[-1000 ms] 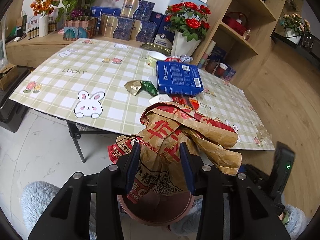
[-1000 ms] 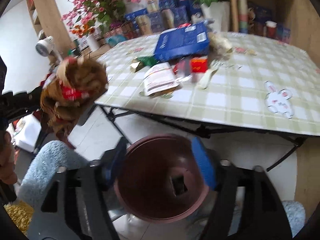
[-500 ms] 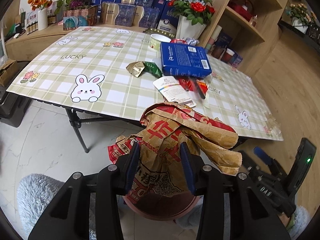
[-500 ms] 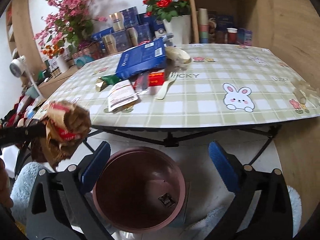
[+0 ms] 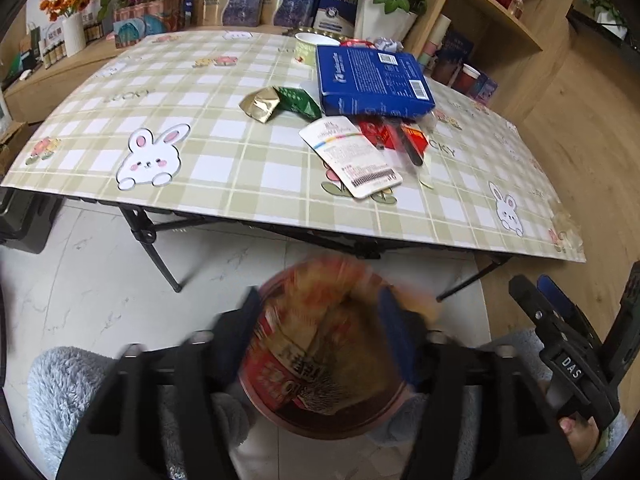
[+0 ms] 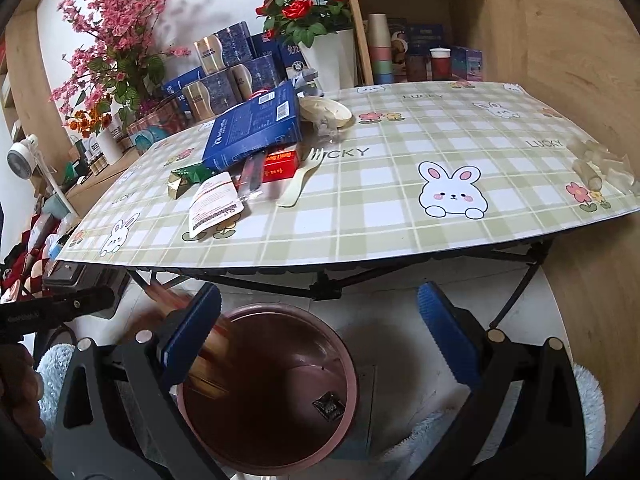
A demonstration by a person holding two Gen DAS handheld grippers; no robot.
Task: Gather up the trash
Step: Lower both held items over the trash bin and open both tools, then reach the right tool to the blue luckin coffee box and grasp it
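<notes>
My left gripper (image 5: 320, 332) is open above the round pink bin (image 5: 320, 428). The crumpled brown and red paper bag (image 5: 320, 344) is blurred, below the parted fingers and inside the bin's mouth. My right gripper (image 6: 320, 336) is open and empty over the same bin (image 6: 348, 360); the bag is a blur at its left rim (image 6: 208, 356). On the checked table (image 5: 160, 80) lie a blue box (image 5: 372, 80), a white packet (image 5: 352, 156), red packets (image 5: 384, 134), a gold and green wrapper (image 5: 276, 104) and a plastic fork (image 6: 304, 176).
The bin stands on the pale floor in front of the table's folding legs (image 5: 148, 236). Fluffy grey slippers (image 5: 68, 392) flank it. A paper bowl (image 6: 326, 110), flower vases (image 5: 380, 20), gift boxes and wooden shelves (image 5: 492, 12) sit behind the table.
My left gripper opened and the paper bag dropped from it into the bin. My right gripper opened wider and pulled back slightly.
</notes>
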